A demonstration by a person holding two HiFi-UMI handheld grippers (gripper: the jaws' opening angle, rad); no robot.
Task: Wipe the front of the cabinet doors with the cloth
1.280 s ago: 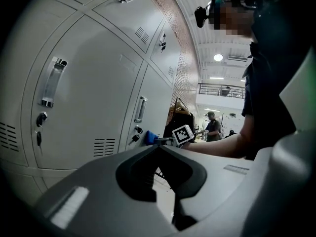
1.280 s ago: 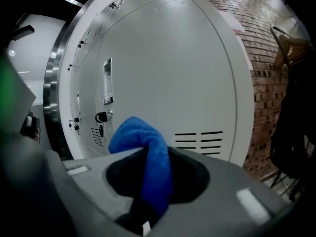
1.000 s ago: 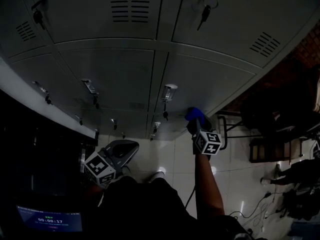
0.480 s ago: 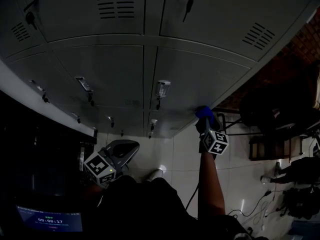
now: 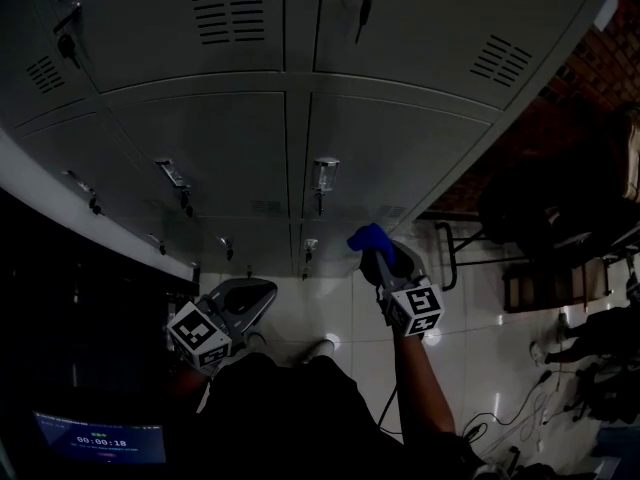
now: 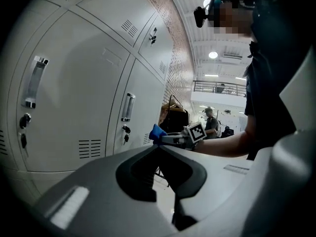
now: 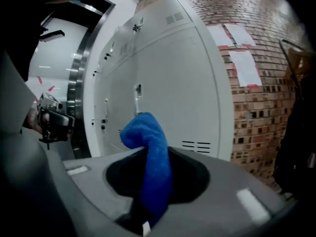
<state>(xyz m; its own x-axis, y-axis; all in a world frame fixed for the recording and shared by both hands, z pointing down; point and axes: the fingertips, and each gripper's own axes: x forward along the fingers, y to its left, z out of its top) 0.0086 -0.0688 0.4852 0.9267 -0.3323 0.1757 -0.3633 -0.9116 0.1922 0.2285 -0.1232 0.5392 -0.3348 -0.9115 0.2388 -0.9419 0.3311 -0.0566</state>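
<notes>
Grey locker-style cabinet doors (image 5: 400, 158) fill the upper head view, which is dim. My right gripper (image 5: 380, 256) is shut on a blue cloth (image 5: 368, 237), held low in front of the bottom right door near its vent slots. In the right gripper view the cloth (image 7: 148, 157) stands folded up out of the jaws, beside the door (image 7: 173, 93); I cannot tell whether it touches. My left gripper (image 5: 255, 293) hangs lower left, away from the doors, jaws together on nothing. The left gripper view shows the cloth (image 6: 157, 132) and the doors (image 6: 74, 93).
Handles (image 5: 322, 173) and keys (image 5: 362, 8) stick out from the doors. A brick wall (image 7: 256, 107) adjoins the cabinet on the right, with a dark chair (image 5: 520, 228) near it. Cables (image 5: 520, 408) lie on the tiled floor (image 5: 330, 313). A lit screen (image 5: 100, 438) sits lower left.
My right gripper carried the cloth right along the bottom door, then back left and slightly down. The left gripper has stayed put.
</notes>
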